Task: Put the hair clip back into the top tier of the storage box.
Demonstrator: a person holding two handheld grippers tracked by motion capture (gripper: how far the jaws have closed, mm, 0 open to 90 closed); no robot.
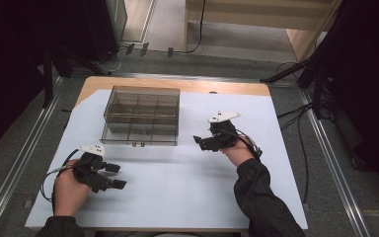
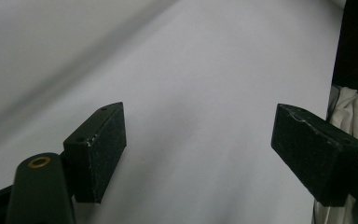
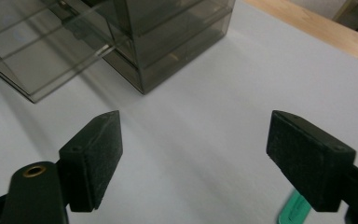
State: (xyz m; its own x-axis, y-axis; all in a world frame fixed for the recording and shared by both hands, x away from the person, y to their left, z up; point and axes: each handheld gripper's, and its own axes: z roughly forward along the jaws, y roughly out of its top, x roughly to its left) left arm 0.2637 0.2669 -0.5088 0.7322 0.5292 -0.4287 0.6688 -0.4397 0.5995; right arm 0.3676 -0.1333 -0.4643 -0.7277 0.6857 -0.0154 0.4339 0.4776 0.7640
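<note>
A smoky clear compartment box (image 1: 140, 116) stands on the white sheet (image 1: 187, 182) at the middle back. In the right gripper view the box (image 3: 168, 32) is ahead to the left, and a clear drawer or panel (image 3: 32, 60) juts out of its side. My right gripper (image 1: 200, 143) hovers just right of the box's front corner, open (image 3: 193, 154) with nothing between its fingers. My left gripper (image 1: 116, 176) sits low at the front left, open (image 2: 198, 140) over bare sheet. A small green flat thing (image 3: 292, 211) lies by the right gripper's right jaw.
The sheet covers a wooden table (image 1: 177, 84) whose bare edge (image 3: 317, 28) shows behind the box. Dark stands and cables (image 1: 296, 118) surround the table on the floor. A white cloth (image 2: 354, 107) shows at the right edge of the left gripper view.
</note>
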